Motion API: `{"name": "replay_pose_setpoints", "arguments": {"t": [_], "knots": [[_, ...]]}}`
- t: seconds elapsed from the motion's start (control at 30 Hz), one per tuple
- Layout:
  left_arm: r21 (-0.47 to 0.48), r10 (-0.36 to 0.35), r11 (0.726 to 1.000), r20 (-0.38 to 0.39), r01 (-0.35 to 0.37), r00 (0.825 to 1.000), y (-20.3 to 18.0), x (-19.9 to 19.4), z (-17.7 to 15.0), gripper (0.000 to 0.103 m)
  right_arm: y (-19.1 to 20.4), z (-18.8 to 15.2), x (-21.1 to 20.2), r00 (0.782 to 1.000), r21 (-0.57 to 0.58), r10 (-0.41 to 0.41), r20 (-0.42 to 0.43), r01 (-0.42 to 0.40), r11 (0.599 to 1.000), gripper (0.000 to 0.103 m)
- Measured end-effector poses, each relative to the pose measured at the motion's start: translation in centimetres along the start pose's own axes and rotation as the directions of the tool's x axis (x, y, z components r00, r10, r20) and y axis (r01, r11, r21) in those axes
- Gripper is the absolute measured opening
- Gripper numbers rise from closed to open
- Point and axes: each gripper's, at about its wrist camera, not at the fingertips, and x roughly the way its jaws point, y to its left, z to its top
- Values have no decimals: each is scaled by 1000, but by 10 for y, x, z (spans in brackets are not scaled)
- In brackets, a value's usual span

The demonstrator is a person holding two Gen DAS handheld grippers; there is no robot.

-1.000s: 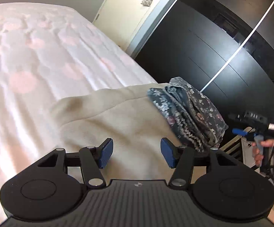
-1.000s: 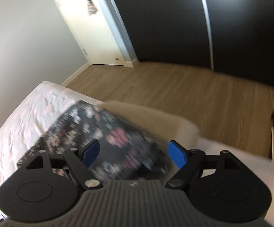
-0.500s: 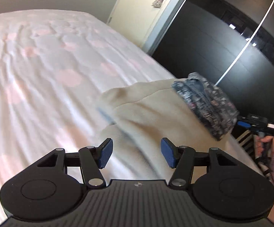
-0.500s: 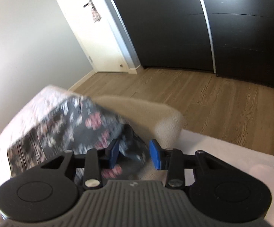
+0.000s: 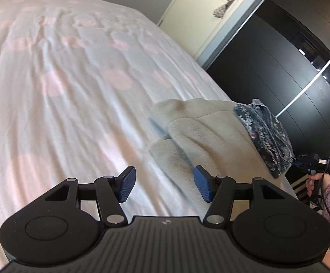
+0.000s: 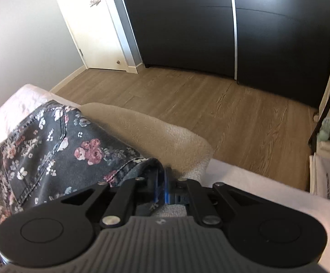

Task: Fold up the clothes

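Your right tool (image 6: 161, 187) is closing on the jeans' (image 6: 51, 145) limp hem, left tool (image 5: 163, 187) open and empty; take its other corner, since denim sags.

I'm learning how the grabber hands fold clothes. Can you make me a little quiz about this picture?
1. True or false: the left gripper is pinching the cream fleece.
2. What is caught between the right gripper's closing jaws? A) floral garment B) bedsheet C) door handle
3. Fill in: the floral garment lies on top of the cream ____.

Key: 1 false, its jaws stand open and hold nothing. 2 A, an edge of it. 3 fleece.
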Motion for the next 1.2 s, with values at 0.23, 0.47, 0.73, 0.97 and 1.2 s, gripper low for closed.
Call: {"name": "replay_pose_setpoints", "arguments": {"t": [0.23, 0.47, 0.73, 0.97, 1.2], "knots": [[19, -7, 1000, -15, 7, 1000, -3, 1, -3, 55, -40, -25, -39, 965, 245, 235, 114, -257, 935, 82], [38, -8, 999, -28, 9, 1000, -6, -7, -12, 55, -27, -36, -11, 964, 339, 253, 81, -265, 903, 82], [-15, 39, 999, -45, -40, 998, 26, -20, -19, 55, 2, -28, 3, 947, 316, 292, 132, -319, 893, 46], [-44, 20, 999, -71, -24, 997, 27, -12, -28, 55, 2, -41, 20, 950, 438, 287, 124, -312, 843, 45], [-24, 17, 1000, -55, -19, 998, 21, -17, -23, 55, 36, -10, -20, 958, 202, 232, 170, -264, 943, 22]]}}
